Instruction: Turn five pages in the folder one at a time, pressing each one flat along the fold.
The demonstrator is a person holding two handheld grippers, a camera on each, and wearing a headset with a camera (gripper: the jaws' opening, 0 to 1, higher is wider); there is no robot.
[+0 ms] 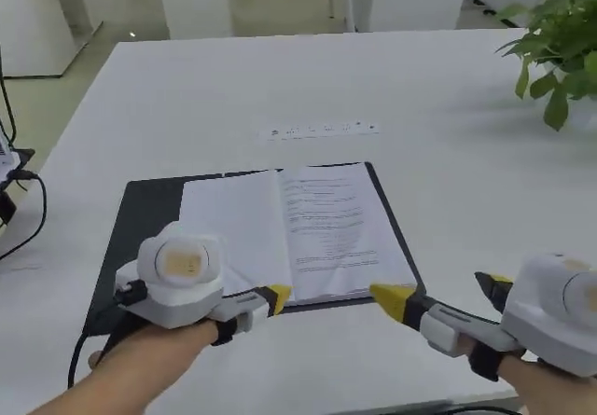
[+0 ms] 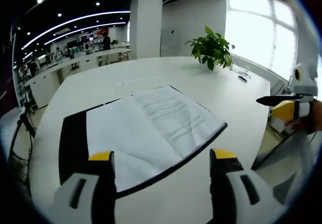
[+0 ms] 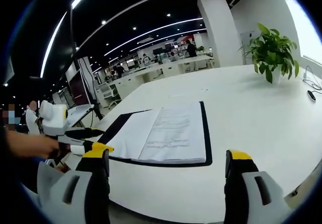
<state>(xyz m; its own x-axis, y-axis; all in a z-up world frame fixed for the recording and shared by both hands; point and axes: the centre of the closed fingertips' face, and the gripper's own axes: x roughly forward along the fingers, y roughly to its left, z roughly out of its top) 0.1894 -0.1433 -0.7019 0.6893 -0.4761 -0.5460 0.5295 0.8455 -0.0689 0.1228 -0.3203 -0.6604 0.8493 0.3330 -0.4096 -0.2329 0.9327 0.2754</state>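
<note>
Head view: folder (image 1: 154, 219) open flat on table (image 1: 448, 126), centre of frame, fold (image 1: 285, 233) running bottom to top. Printed page (image 1: 336, 224) right of fold, blank page (image 1: 233, 228) left. Left gripper (image 2: 162, 156) lower left, jaws wide apart, nothing held, tip at folder's bottom edge near fold. Right gripper (image 1: 443, 289) lower right, jaws apart too, empty, just off bottom-right corner. Guessing right one's closer to printed page's free edge, left one handier for pressing fold.

Head view looks down on the folder (image 1: 149, 219); both gripper views share it, seemingly close.
</note>
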